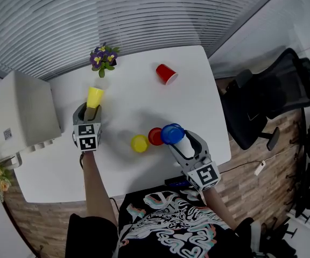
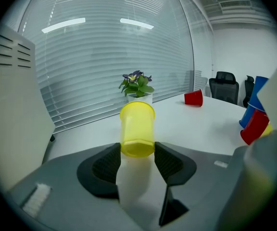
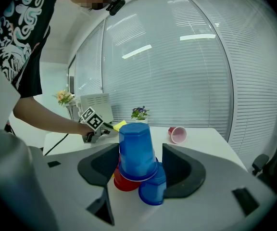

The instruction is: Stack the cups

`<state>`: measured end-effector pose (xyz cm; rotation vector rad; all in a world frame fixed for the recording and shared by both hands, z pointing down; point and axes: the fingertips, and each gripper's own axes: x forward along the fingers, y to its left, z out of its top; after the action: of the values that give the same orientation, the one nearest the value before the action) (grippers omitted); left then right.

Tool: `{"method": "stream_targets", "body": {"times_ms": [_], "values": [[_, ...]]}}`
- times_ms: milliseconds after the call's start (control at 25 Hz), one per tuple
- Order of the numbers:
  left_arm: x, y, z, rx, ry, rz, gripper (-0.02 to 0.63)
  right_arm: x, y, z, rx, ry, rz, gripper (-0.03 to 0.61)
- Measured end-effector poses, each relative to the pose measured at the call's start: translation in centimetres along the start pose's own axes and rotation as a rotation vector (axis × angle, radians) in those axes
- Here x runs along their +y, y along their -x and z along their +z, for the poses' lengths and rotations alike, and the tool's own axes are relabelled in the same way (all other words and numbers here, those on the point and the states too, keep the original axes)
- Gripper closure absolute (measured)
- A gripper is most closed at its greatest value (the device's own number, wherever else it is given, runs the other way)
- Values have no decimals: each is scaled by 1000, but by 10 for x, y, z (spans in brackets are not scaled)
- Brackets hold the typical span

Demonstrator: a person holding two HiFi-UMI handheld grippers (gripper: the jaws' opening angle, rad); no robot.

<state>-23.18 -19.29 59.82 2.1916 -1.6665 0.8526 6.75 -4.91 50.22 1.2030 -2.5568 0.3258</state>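
Your left claw (image 2: 137,152) is clamped on the yellow cup's (image 2: 137,124) base, over the tabletop's (image 1: 144,101) left edge. Your right claw (image 3: 141,154) pinches an upside-down blue cup (image 3: 135,146) just above the red cup (image 3: 124,182) near the front edge. It's thin, glossy, tapered plastic, so I'd squeeze lightly and lower it level.
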Motion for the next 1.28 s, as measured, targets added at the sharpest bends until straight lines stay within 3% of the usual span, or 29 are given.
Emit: {"method": "stream_targets", "body": {"times_ms": [400,600,720,1280], "values": [[-16,22,19,-33,-21,-19,394,0,13,4,-43,0,6,313],[-37,42,38,-115,37,-120,394,0,21,8,-65,2,12,313],[-53,52,42,-124,78,-186,394,-1,26,13,-75,8,12,313],[-106,127,74,-195,13,-282,396,4,54,56,-191,30,39,325]]}}
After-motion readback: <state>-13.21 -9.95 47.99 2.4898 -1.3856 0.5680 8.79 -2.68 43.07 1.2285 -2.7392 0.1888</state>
